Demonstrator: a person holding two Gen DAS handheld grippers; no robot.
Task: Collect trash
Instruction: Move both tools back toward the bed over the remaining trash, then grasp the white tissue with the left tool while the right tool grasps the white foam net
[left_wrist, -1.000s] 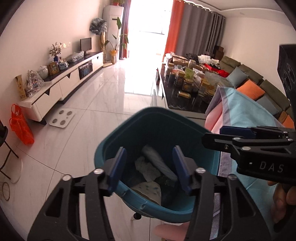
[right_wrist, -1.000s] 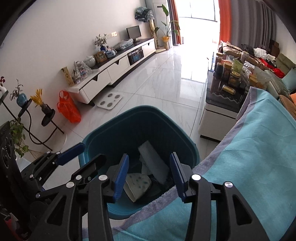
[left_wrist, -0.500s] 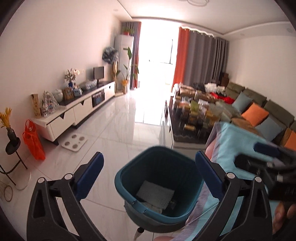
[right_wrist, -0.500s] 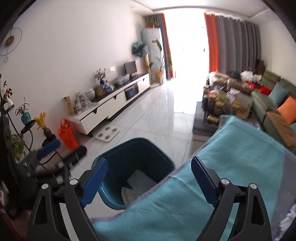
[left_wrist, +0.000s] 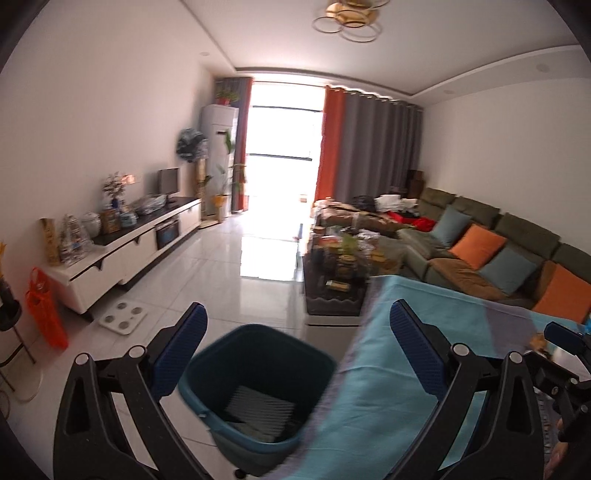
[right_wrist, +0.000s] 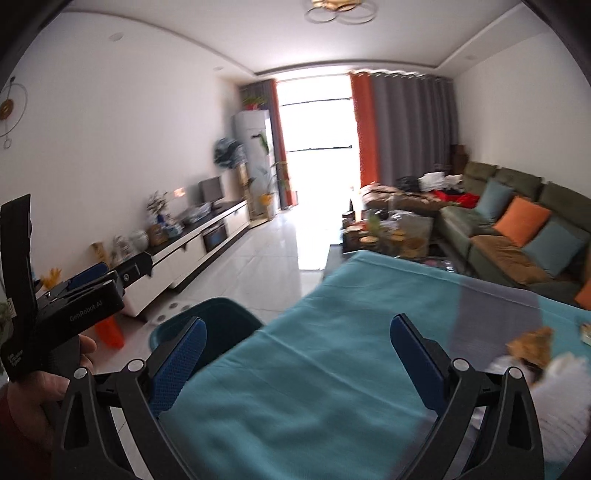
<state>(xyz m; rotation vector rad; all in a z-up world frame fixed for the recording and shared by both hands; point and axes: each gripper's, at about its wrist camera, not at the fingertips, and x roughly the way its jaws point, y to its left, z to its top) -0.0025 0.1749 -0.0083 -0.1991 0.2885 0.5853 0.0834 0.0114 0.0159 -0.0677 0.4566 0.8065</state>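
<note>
Both the left gripper (left_wrist: 298, 345) and right gripper (right_wrist: 298, 356) gape empty; the bin (left_wrist: 258, 354) touches the tablecloth (right_wrist: 332, 332) edge.

A: Left wrist view?
B: Looks forward and slightly down; teal bin (left_wrist: 258, 373) close at 6 o'clock, window at 12.
A: Right wrist view?
B: Same heading, over the teal tablecloth (right_wrist: 314, 369); bin at 8 o'clock. Both share the room.

A home living room. A long green sofa (left_wrist: 480, 236) with orange and blue cushions (left_wrist: 476, 245) lines one wall; a low white TV cabinet (left_wrist: 125, 251) with a small screen (left_wrist: 168, 181) and ornaments lines the other. Between them stands a cluttered coffee table (left_wrist: 340, 273) on glossy tile floor (left_wrist: 229, 273). Orange and grey curtains (left_wrist: 369, 147) frame a bright window, under a ring ceiling lamp (left_wrist: 347, 18).
</note>
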